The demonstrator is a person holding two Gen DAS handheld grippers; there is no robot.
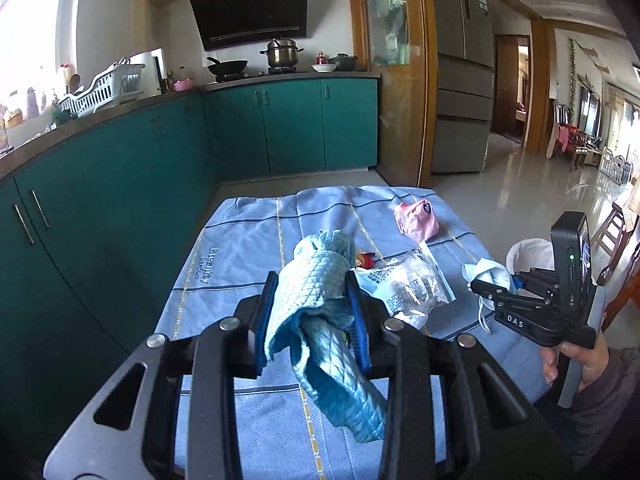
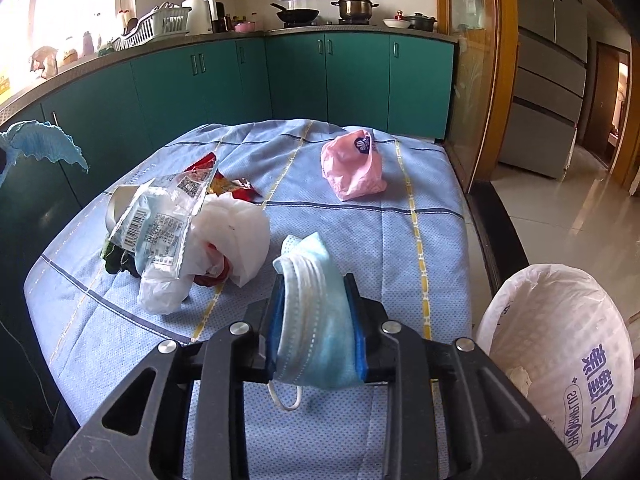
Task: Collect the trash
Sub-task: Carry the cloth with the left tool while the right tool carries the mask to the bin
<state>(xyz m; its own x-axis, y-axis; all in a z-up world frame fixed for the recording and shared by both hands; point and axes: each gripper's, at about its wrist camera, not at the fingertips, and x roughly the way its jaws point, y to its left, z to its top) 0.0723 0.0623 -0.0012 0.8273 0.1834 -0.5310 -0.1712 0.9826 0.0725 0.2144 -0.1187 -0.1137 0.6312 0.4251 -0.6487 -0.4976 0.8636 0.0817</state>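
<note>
You are holding two grippers over a table covered with a blue checked cloth (image 2: 360, 240). Your right gripper (image 2: 316, 320) is clenched on a blue face mask (image 2: 316, 312), bunched between the pads with one ear loop dangling below; it hangs above the near edge of the table, just left of the lined bin (image 2: 560, 344) that stands off the near right corner. Your left gripper (image 1: 314, 304) is clamped on a quilted blue rag (image 1: 320, 300), lifted clear of the cloth, its loose end drooping toward you. The mask is light, soft and limp, so it will likely drop freely once released, though a loop could snag on a pad. What is left on the table looks equally light and crinkly: take each piece by a bunched fold, not a flat face, since thin plastic will probably slip. Near the left edge lies one heap: one clear printed wrapper (image 2: 160, 216), one white plastic bag (image 2: 236, 232), one red snack wrapper (image 2: 224, 188), with something dark and red underneath that cannot be made out. One pink bag (image 2: 352, 168) sits alone toward the far right corner. One mask, one rag, one bin.
</note>
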